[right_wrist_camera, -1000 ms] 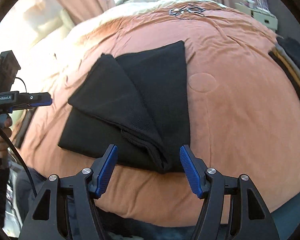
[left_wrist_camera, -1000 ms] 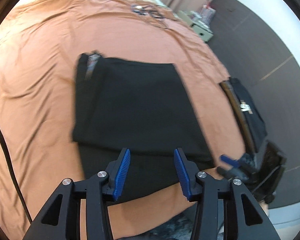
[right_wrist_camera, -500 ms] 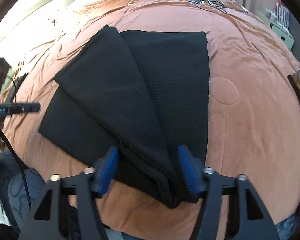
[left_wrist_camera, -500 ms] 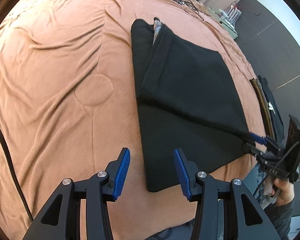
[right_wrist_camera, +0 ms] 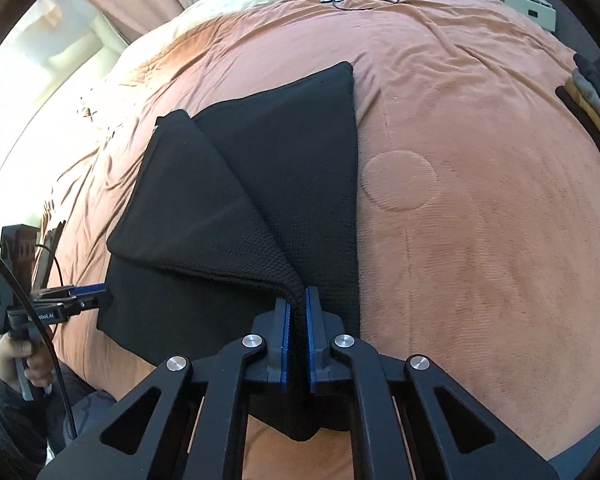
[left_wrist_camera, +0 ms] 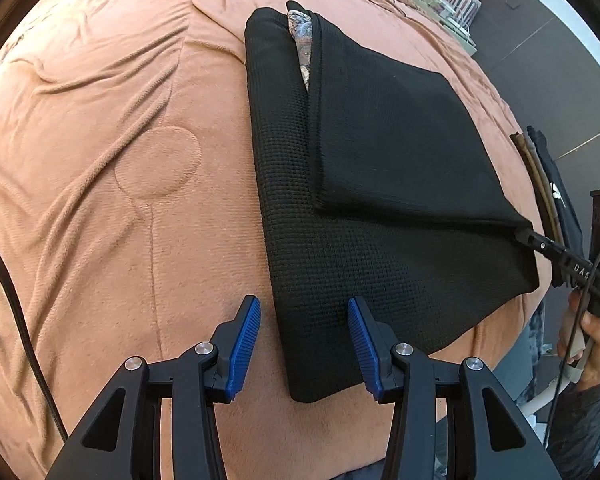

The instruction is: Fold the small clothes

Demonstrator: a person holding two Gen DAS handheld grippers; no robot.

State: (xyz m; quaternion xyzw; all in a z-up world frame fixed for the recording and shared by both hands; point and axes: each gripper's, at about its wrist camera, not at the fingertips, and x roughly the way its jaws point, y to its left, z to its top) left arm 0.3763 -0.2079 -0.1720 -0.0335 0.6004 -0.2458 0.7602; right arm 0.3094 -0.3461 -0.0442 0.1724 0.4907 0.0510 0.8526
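— What does the garment look like from where you are?

— The black garment lies flat on the bed's orange blanket, partly folded. One flap is turned back over the lower layer, so its edge runs as a diagonal across the cloth. It is a waffle-like knit, matte, with a fine grid of small cells. A ribbed band runs along the inner edge of the flap, and at the far end a patterned lining peeks out of the opening.

— And your jaws?

— My right gripper has just been closing, and its jaws are now pinching the folded corner of the garment; the cloth bunches into a small ridge between the blue ribbed pads. My left gripper hangs over the near corner with its jaws spread; the garment's edge sits between them, and the pads are not pressing on it.

— The bedding?

— Soft plush with long shallow wrinkles, a stitched seam, and a round quilted circle just beside the garment. At the bed's edge, to the right in the left wrist view, lies a stack of folded clothes, dark and tan.
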